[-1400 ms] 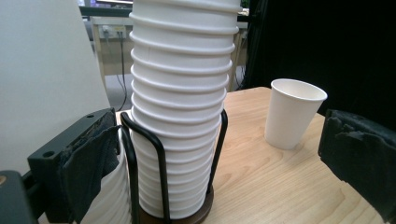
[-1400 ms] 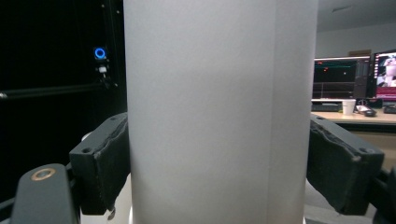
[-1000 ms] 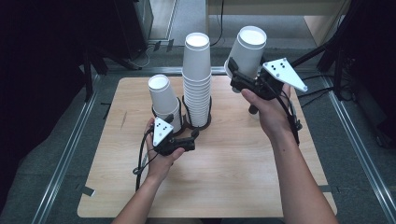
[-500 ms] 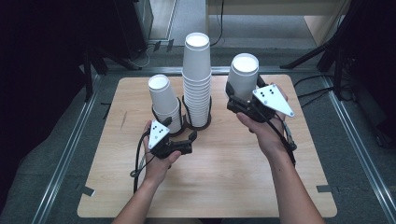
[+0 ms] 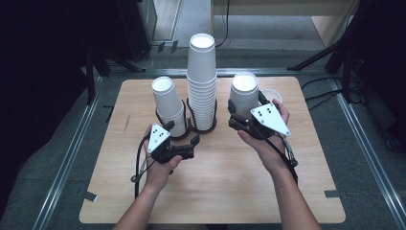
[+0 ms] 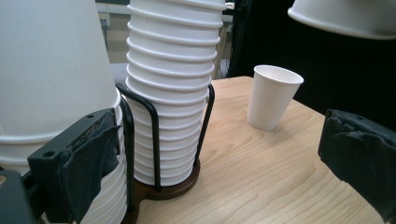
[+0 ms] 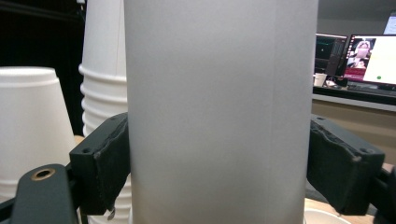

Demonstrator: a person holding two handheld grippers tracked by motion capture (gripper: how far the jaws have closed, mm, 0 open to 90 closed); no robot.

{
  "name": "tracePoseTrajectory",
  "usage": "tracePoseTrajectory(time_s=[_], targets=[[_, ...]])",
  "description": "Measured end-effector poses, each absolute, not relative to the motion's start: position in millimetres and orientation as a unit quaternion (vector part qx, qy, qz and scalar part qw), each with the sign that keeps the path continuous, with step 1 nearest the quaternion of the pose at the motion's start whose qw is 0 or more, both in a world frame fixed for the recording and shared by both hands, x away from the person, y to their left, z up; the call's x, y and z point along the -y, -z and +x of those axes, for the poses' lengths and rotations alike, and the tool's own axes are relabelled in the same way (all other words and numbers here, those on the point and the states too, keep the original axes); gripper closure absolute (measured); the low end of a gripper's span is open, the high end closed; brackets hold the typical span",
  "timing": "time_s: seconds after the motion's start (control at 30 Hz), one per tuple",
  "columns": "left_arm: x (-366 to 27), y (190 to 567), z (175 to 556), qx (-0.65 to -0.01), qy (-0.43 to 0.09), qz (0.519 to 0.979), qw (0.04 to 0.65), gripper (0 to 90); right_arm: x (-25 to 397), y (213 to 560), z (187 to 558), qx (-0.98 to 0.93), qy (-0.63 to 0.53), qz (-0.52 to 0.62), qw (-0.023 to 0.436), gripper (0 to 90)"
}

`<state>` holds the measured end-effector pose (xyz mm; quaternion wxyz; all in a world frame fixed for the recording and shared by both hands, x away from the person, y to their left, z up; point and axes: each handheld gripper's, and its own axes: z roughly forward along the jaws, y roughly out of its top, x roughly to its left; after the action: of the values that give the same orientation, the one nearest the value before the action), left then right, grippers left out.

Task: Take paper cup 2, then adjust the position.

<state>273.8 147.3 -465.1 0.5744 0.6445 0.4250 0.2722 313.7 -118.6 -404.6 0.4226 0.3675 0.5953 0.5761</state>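
An upside-down cup is held upright between the closed jaws of the right tool, above the bench. A single upright cup stands just behind it, at about one o'clock. The left tool is spread wide and empty, beside the short stack at its eleven o'clock.

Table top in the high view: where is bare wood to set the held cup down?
The near half of the table, between the forearms, is bare, and so are the side margins. It is crowded at the far middle: two cup stacks in their rack and a lone upright cup behind the right tongs.
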Motion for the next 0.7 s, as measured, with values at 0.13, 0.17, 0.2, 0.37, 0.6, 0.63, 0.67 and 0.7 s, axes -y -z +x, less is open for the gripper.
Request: tracePoseTrajectory(time_s=[0.13,0.17,0.2,0.37,0.6,0.63,0.67,0.7], targets=[[-148,463,273,-0.424,-0.270,0.644,0.577,0.0,116,416,311,-0.607,-0.564,0.357,0.431,15.2],[-148,463,273,-0.423,-0.269,0.644,0.577,0.0,116,419,310,-0.609,-0.562,0.356,0.432,15.2],[-148,463,273,-0.423,-0.269,0.645,0.578,0.0,116,421,310,-0.611,-0.561,0.355,0.432,15.2],[-147,462,272,-0.419,-0.265,0.648,0.578,0.0,112,432,306,-0.623,-0.546,0.341,0.444,15.2],[-145,460,271,-0.415,-0.258,0.652,0.580,0.0,104,442,300,-0.639,-0.528,0.312,0.464,15.2],[-145,459,271,-0.415,-0.258,0.652,0.580,0.0,103,443,300,-0.640,-0.527,0.307,0.467,15.2],[-145,458,271,-0.414,-0.255,0.653,0.581,0.0,102,444,299,-0.641,-0.527,0.307,0.466,15.2],[-145,458,271,-0.414,-0.254,0.653,0.581,0.0,101,445,298,-0.641,-0.526,0.305,0.467,15.2]])
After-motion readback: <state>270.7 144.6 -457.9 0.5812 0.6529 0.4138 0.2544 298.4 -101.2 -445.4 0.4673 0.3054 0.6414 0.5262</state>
